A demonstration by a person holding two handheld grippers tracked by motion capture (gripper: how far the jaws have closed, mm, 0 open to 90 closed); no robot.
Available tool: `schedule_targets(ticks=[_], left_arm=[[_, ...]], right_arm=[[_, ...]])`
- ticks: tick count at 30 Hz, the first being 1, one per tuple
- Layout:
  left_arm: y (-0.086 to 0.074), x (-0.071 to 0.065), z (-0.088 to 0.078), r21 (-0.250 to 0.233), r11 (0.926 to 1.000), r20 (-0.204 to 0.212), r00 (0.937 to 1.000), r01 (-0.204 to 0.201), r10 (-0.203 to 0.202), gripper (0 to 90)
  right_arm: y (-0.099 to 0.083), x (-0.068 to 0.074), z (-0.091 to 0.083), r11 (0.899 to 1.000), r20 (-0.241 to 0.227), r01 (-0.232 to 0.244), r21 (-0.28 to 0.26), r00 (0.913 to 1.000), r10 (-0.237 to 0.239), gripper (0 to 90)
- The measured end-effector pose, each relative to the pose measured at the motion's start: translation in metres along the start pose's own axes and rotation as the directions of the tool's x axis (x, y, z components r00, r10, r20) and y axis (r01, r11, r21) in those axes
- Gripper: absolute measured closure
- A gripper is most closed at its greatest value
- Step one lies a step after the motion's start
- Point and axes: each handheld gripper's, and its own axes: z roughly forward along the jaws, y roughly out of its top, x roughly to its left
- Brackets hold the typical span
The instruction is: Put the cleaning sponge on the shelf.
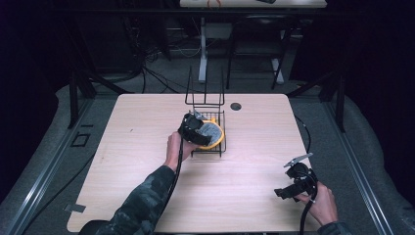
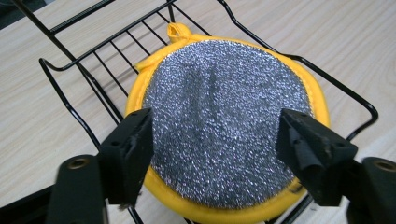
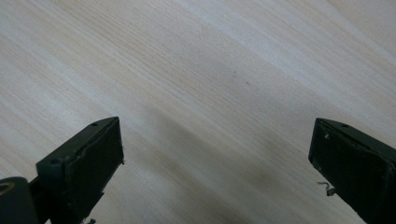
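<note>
A round scouring pad (image 2: pixel 224 121), silver mesh with a yellow rim and a small loop, lies in a black wire basket (image 2: pixel 116 37) near the middle of the table. From above, the pad (image 1: pixel 213 133) fills most of the basket (image 1: pixel 208 152). My left gripper (image 1: pixel 200 130) hovers over the pad's left side. Seen along its own jaws, the left gripper (image 2: pixel 215 123) stands open, one jaw at each side of the pad and neither pad pressing on it. My right gripper (image 1: pixel 281 192) rests near the front right of the table, open (image 3: pixel 215 144) over bare wood with nothing between its jaws.
The light wooden table (image 1: pixel 147 112) has a dark round hole (image 1: pixel 236 106) near its back edge. A tall wire frame (image 1: pixel 204 93) rises behind the basket. Dark floor, cables and table legs lie beyond.
</note>
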Motion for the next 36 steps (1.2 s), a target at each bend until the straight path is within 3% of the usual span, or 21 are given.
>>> schedule_targets(ticks=[8,11,14,21,36], left_arm=[[-0.011,0.001,-0.007,-0.017,0.9996,-0.005,0.9997,0.023,-0.024,17.5],[-0.015,0.002,-0.009,-0.015,0.9996,-0.001,0.9997,0.026,-0.026,16.0],[-0.018,0.004,-0.012,-0.026,0.9982,0.021,0.9983,0.055,-0.054,15.2],[-0.026,0.004,-0.019,-0.036,0.9966,0.008,0.9973,0.073,-0.073,14.5],[-0.035,0.005,-0.057,-0.066,0.9964,-0.016,0.9984,0.053,-0.054,13.1]], right_arm=[[0.0,0.001,-0.001,1.0,0.001,0.01,0.001,1.0,-0.01,2.5],[0.001,0.002,-0.001,1.0,-0.002,0.006,-0.002,1.0,-0.006,2.5],[0.001,0.002,0.0,1.0,0.003,0.004,0.003,1.0,-0.005,2.5],[0.001,0.002,0.0,1.0,0.0,0.006,0.003,1.0,-0.006,2.5],[0.001,0.002,-0.002,1.0,0.008,0.009,0.001,0.9999,-0.009,2.5]])
